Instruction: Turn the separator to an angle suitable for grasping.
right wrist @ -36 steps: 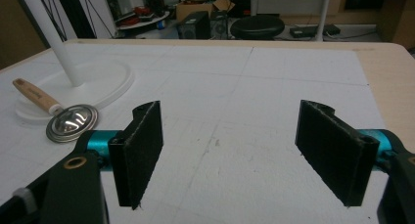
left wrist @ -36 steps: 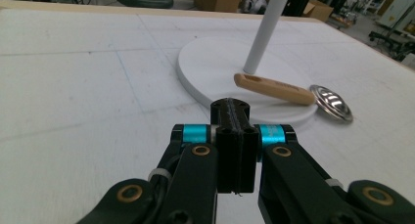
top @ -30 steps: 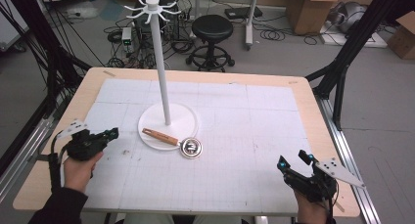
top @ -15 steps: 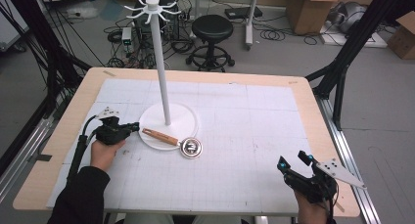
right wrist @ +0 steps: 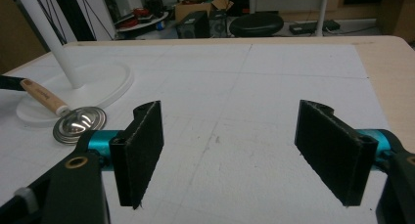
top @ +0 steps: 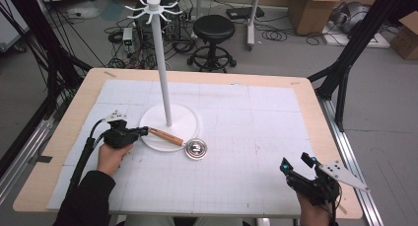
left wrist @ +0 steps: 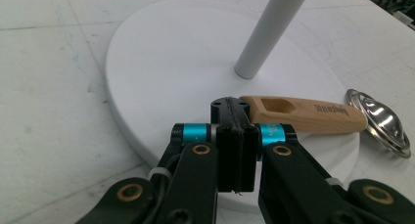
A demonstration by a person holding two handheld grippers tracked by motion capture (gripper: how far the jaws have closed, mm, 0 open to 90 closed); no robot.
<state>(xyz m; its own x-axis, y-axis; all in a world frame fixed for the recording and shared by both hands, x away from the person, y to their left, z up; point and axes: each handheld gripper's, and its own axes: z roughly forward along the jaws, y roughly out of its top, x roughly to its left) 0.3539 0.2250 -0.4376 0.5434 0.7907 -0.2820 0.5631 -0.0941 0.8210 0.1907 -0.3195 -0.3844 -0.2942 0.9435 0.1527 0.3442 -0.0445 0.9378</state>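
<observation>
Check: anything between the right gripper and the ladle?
Nothing. High view shows bare white mat between the right gripper and the ladle.

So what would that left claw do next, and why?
Probably open. The left claw sits shut at the end of the wooden handle of the shiny metal strainer, which lies on the white round stand base; shut jaws cannot take the handle.

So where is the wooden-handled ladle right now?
In the high view the ladle lies left of centre, its wooden handle across the white stand base, its metal bowl on the mat, the left gripper at its handle end.
</observation>
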